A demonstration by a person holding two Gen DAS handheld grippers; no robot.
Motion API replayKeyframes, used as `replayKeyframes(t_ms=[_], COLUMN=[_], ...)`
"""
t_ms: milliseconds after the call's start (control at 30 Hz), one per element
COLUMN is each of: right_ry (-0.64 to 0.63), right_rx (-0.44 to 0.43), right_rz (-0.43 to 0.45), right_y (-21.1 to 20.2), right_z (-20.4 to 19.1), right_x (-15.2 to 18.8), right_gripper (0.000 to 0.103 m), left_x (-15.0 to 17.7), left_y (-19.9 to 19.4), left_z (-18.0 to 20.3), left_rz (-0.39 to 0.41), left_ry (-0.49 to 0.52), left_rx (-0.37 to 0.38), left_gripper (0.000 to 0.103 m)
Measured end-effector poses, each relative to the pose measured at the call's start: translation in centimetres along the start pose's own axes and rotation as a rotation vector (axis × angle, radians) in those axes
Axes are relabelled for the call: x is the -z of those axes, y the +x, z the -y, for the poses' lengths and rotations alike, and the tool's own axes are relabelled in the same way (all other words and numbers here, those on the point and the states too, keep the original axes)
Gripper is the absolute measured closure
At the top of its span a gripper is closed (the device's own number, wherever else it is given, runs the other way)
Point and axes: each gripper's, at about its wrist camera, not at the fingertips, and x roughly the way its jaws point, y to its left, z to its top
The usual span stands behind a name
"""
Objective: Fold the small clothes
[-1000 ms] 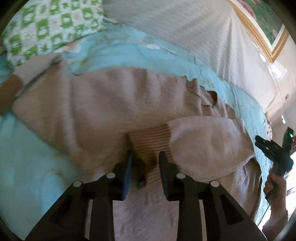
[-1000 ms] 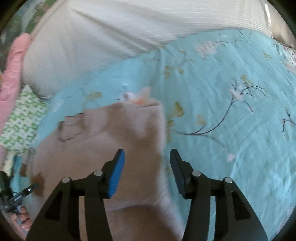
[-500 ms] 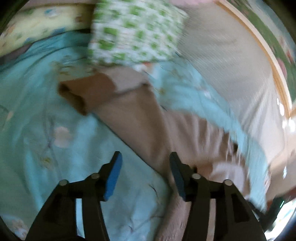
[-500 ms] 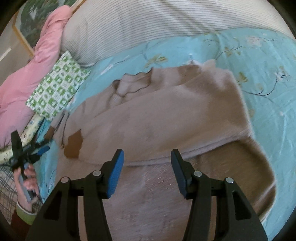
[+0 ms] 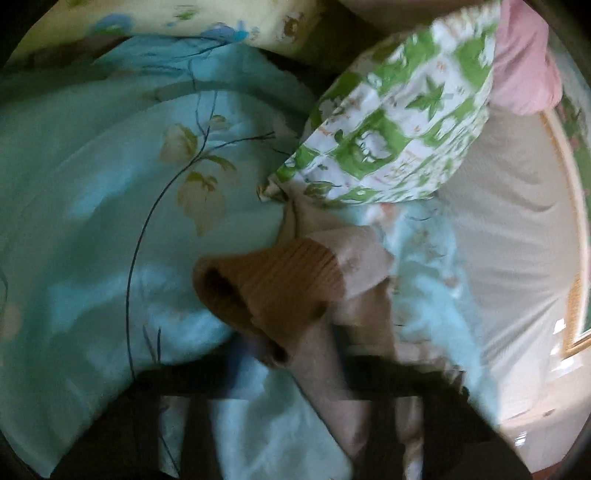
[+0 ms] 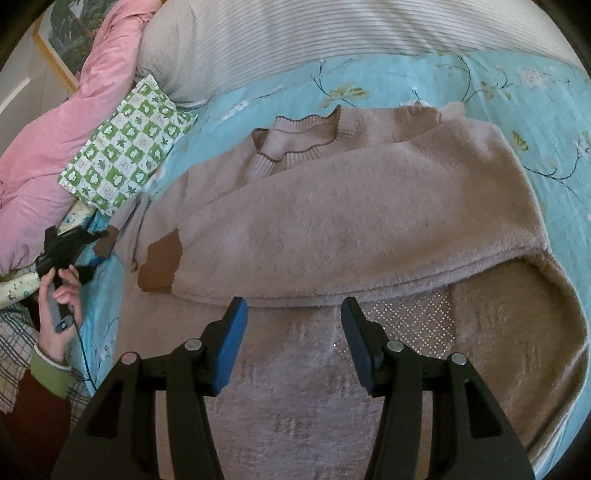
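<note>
A beige knit sweater (image 6: 369, 221) lies on the bed, front up. One sleeve is folded across its chest, with that sleeve's brown cuff (image 6: 160, 266) at the left. My right gripper (image 6: 293, 332) hovers open over the sweater's lower body with nothing between its fingers. At the far left, my left gripper (image 6: 85, 240) is shut on the other sleeve near its brown cuff (image 6: 105, 245). In the blurred left wrist view that ribbed cuff (image 5: 280, 280) stands open and the sleeve runs down into my left gripper (image 5: 295, 362).
A green-and-white checked pillow (image 6: 125, 147) lies just beyond the held cuff, against a pink quilt (image 6: 55, 129). A striped white bolster (image 6: 332, 33) lines the back. The turquoise floral sheet (image 6: 554, 92) shows to the right. A person's hand (image 6: 59, 295) holds the left gripper.
My left gripper left the folded sleeve, swung left to the other sleeve, opened wide and shut on it by the cuff. The right gripper's view shifted from the sweater's right edge onto its body, still open.
</note>
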Motion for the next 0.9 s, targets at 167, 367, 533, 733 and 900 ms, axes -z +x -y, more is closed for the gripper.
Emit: replayKeyframes(t_ms=[167, 367, 533, 733, 900], right_ry=[-0.003, 0.025, 0.022, 0.063, 0.098], right_rx=[0.028, 0.031, 0.032, 0.035, 0.053], right_rz=[0.005, 0.027, 0.053, 0.093, 0.109], right_y=[-0.3, -1.5, -3.0, -5.3, -6.8], right_z=[0.4, 1.2, 1.4, 2.9, 4.7], right_x=[0.6, 1.2, 1.6, 2.1, 2.9], right_gripper=[0.049, 0.049, 0.049, 0.049, 0.049], left_x=[0.3, 4.1, 10.2, 19.1, 26.3], left_y=[-2.5, -8.3, -10.3, -7.1, -1.2], left_z=[2.8, 11.2, 20.3, 29.4, 33.3], left_rz=[0.093, 0.157, 0.12, -0.032, -0.2], left_ry=[0.115, 0.364, 0.607, 0.833, 0.959], left_rx=[0.008, 0.137, 0.294, 0.43, 0.444], left_gripper=[0.1, 0.101, 0.101, 0.101, 0.101])
